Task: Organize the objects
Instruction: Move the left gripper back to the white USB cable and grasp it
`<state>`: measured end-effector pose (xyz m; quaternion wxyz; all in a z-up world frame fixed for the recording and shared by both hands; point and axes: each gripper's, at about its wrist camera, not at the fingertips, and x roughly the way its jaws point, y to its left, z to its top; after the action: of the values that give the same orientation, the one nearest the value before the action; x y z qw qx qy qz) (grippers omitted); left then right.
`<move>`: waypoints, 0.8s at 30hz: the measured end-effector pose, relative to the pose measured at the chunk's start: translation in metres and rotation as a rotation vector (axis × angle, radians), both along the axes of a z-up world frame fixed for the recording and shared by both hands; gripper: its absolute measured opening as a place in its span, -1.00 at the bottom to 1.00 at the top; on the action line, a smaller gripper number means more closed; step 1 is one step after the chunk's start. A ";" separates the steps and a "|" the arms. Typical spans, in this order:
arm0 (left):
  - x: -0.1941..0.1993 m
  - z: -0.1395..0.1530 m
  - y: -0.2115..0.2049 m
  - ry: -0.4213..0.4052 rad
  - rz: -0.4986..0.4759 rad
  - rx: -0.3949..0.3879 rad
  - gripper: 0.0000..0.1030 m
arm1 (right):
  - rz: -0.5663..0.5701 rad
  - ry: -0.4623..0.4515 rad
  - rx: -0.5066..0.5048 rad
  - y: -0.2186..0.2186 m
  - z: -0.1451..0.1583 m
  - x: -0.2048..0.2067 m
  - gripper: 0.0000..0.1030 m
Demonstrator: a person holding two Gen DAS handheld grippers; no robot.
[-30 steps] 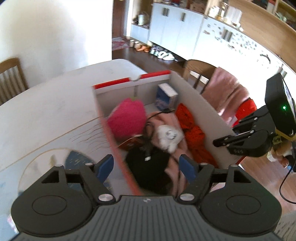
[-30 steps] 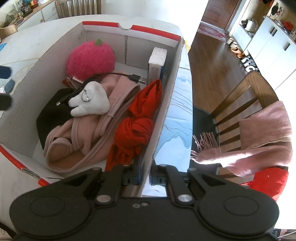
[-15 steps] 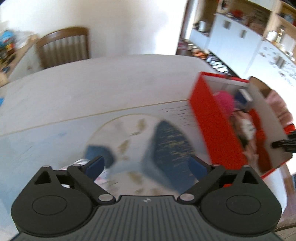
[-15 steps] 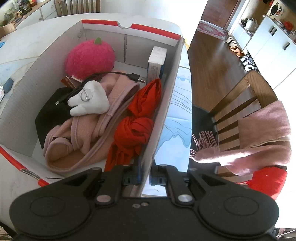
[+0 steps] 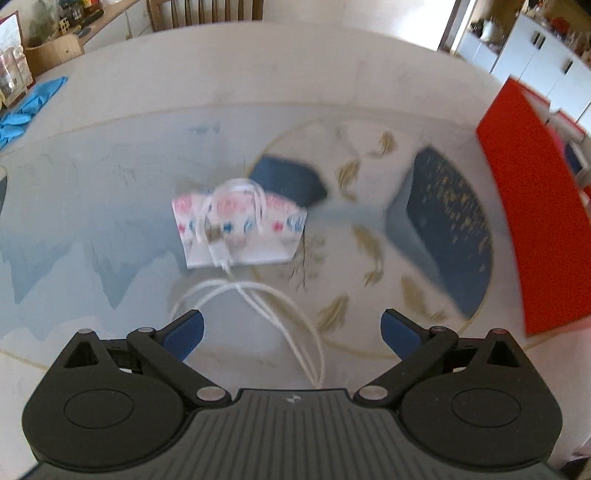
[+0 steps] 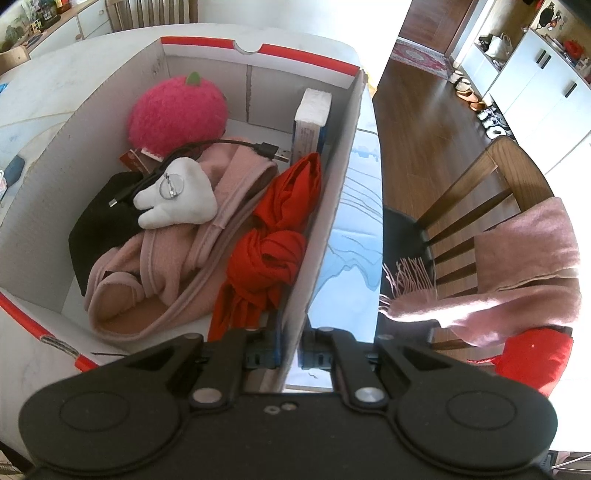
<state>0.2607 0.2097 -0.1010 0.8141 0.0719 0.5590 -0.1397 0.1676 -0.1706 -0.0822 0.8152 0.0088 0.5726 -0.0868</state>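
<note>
With the box [image 6: 325, 206] wall kept pinched by the right gripper [image 6: 288, 354], the opening, empty left gripper [image 5: 291, 328] should be centred over the cable [image 5: 258, 295] before being closed.

One box [image 6: 343, 177], one pouch [image 5: 240, 230], two cables [image 5: 273, 306] [image 6: 221, 144], two chairs [image 6: 480, 206] [image 5: 203, 11].

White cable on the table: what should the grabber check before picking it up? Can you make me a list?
1. Left hand-held gripper has its jaws opening wide, nothing between them: ok.
2. White cable lies loose in front of it, on the table mat: ok.
3. Cable's far end lies across the little patterned pouch; whether it would drag the pouch along: cannot tell.
4. Right hand-held gripper is clamped on the box wall, steadying it: ok.
5. Box has room left: cannot tell, it looks crowded.
</note>
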 end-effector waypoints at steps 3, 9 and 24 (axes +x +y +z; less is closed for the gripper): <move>-0.002 -0.010 0.001 0.015 0.020 0.032 0.99 | 0.000 0.001 0.000 0.000 -0.001 0.000 -0.85; -0.006 -0.017 -0.002 0.001 0.042 0.071 0.98 | 0.002 0.002 -0.002 0.000 -0.002 0.000 -0.85; -0.014 -0.014 -0.013 -0.020 0.008 0.053 -0.06 | 0.009 0.009 -0.006 0.002 -0.004 -0.001 -0.85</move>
<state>0.2465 0.1971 -0.1151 0.8180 0.0926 0.5547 -0.1210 0.1671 -0.1688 -0.0862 0.8130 0.0035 0.5760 -0.0848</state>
